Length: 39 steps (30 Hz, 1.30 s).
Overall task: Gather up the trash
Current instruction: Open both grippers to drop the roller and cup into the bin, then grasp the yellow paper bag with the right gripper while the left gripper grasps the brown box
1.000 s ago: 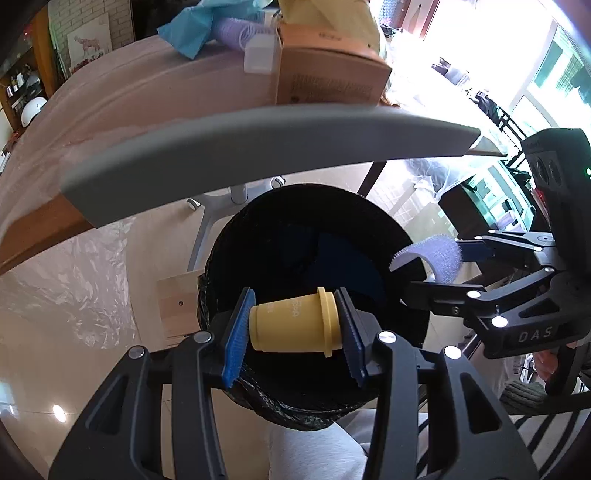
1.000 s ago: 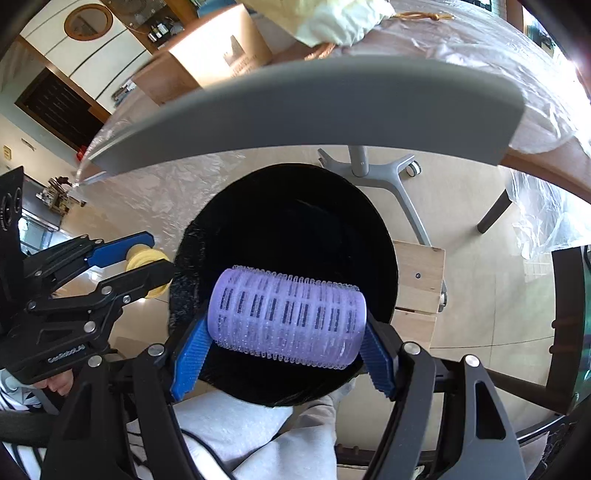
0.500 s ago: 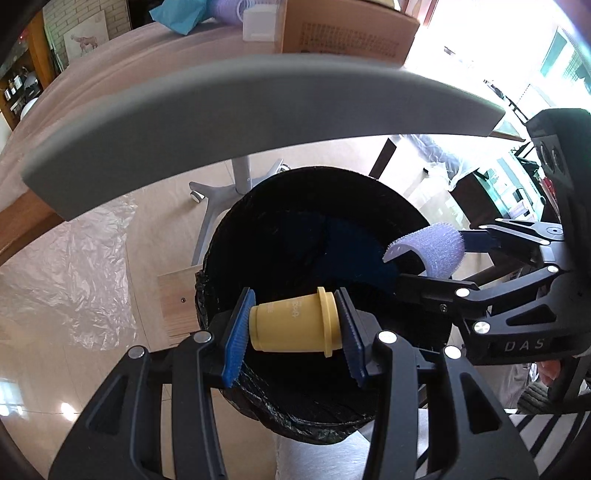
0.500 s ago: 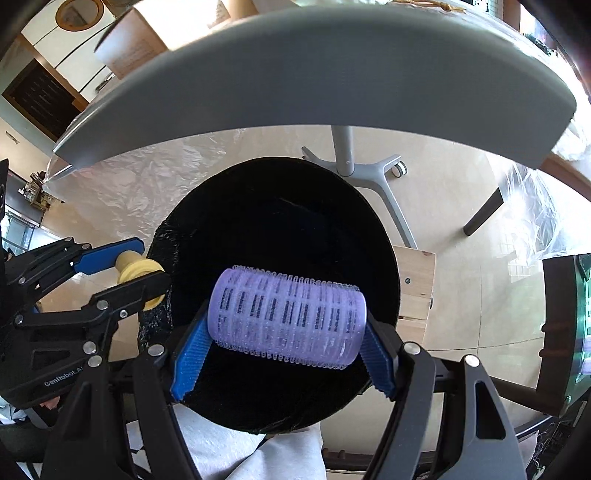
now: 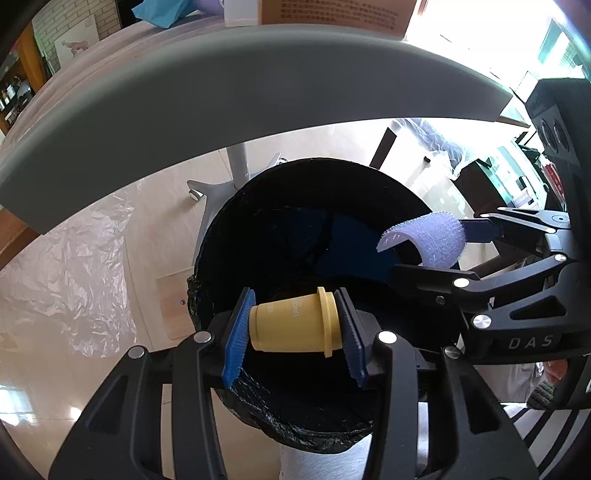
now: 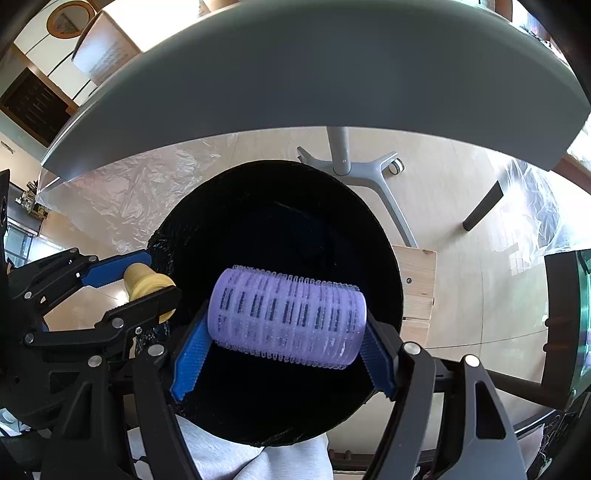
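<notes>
My left gripper (image 5: 293, 326) is shut on a small yellow plastic cup (image 5: 295, 325), held sideways above the open mouth of a black-lined trash bin (image 5: 221, 236). My right gripper (image 6: 284, 332) is shut on a purple hair roller (image 6: 286, 317), also held over the trash bin (image 6: 207, 206). The right gripper with the roller (image 5: 428, 238) shows at the right of the left wrist view. The left gripper with the cup (image 6: 147, 286) shows at the left of the right wrist view, at the bin's rim.
A grey table edge (image 5: 221, 96) curves above the bin, with a cardboard box (image 5: 332, 14) and blue cloth (image 5: 166, 14) on the table. A grey wheeled table base (image 6: 354, 166) stands behind the bin. Clear plastic sheeting (image 5: 66, 277) and a wooden board (image 6: 417, 284) lie on the floor.
Both grippers have moved forward and down over the bin, which now looks larger and nearer. The table edge has risen in view. Both objects remain gripped.
</notes>
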Each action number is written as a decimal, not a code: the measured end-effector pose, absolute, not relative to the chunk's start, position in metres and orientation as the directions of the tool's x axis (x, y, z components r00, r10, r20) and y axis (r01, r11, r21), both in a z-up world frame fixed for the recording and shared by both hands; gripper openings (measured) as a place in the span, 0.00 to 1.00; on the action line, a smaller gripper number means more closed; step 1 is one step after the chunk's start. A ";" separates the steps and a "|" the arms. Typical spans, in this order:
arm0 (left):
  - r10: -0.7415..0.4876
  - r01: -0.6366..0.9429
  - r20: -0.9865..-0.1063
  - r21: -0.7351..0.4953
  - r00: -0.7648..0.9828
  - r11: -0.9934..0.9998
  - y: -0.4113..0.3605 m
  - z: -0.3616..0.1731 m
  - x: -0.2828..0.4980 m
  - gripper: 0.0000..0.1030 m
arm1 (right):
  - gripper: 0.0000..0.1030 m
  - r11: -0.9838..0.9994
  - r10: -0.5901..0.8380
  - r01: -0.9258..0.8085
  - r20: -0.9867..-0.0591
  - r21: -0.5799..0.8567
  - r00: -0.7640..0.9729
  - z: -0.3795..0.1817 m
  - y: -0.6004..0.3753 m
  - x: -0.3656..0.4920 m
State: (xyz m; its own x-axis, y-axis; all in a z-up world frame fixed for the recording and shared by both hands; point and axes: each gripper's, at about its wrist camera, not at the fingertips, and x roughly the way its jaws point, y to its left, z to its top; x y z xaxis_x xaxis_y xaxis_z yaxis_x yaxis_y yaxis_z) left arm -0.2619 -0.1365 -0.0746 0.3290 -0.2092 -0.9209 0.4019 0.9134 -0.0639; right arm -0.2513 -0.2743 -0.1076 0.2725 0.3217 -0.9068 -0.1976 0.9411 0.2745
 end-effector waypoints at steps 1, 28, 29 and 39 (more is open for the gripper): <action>-0.210 0.403 -0.921 -0.064 0.328 0.913 -0.137 -0.075 -0.261 0.45 | 0.69 0.941 0.321 -0.198 -0.907 0.274 0.273 -0.108 -0.275 -0.251; -0.231 0.443 -0.899 -0.047 0.372 0.895 -0.138 -0.064 -0.271 0.76 | 0.82 0.947 0.316 -0.168 -0.877 0.272 0.362 -0.082 -0.291 -0.253; -0.233 0.440 -0.898 -0.049 0.374 0.897 -0.137 -0.062 -0.271 0.76 | 0.82 0.948 0.316 -0.168 -0.874 0.272 0.370 -0.078 -0.294 -0.255; -0.311 0.404 -0.803 -0.097 0.509 0.910 -0.118 0.011 -0.283 0.88 | 0.96 0.964 0.264 -0.191 -0.730 0.184 0.630 0.018 -0.333 -0.289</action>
